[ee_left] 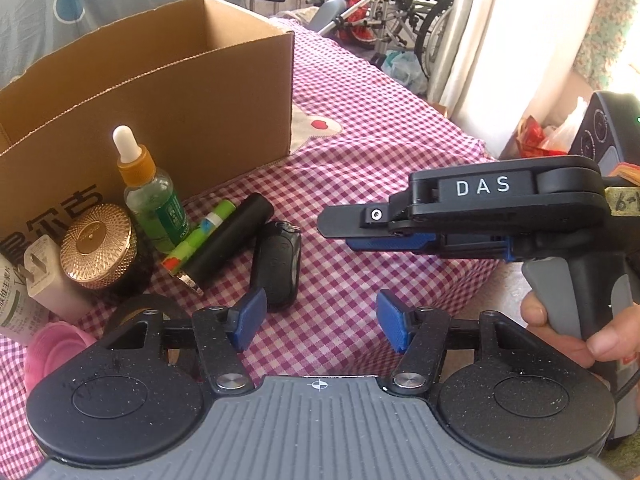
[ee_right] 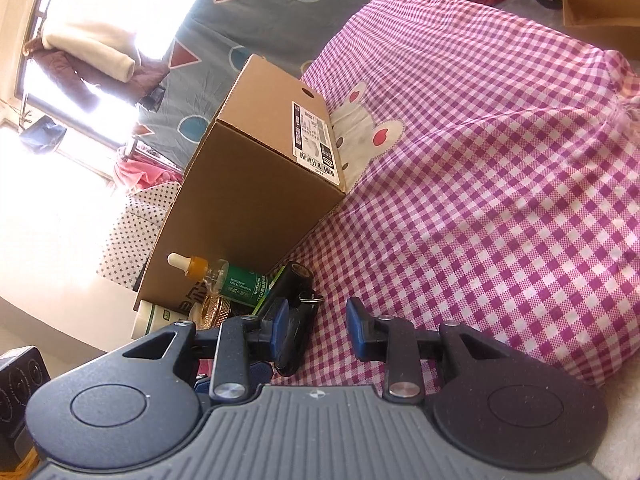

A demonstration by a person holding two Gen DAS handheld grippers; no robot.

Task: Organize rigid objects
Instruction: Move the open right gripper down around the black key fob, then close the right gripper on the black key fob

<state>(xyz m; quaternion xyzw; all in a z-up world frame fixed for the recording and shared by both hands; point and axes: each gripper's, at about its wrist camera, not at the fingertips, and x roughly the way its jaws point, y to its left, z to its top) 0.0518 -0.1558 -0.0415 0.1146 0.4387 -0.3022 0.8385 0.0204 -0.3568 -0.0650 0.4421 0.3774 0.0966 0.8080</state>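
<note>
An open cardboard box (ee_left: 168, 92) stands on the pink checked cloth. Before it lie a green dropper bottle (ee_left: 154, 196), a gold-lidded jar (ee_left: 98, 250), a white plug (ee_left: 44, 280), a green tube (ee_left: 196, 236), a black cylinder (ee_left: 230, 238) and a black key fob (ee_left: 278, 266). My left gripper (ee_left: 320, 322) is open and empty, just right of the fob. My right gripper (ee_right: 318, 326) is open and empty, its left finger beside the key fob (ee_right: 296, 332). Seen side-on in the left wrist view, the right gripper (ee_left: 340, 232) hovers right of the fob. The box (ee_right: 256, 184) and dropper bottle (ee_right: 224, 278) show too.
A pink cup (ee_left: 52, 350) and a white tube (ee_left: 14, 308) sit at the lower left. Wheelchairs (ee_left: 400, 12) stand beyond the table's far edge. A black device (ee_left: 608, 128) stands at the right. The checked cloth (ee_right: 480, 184) stretches right of the box.
</note>
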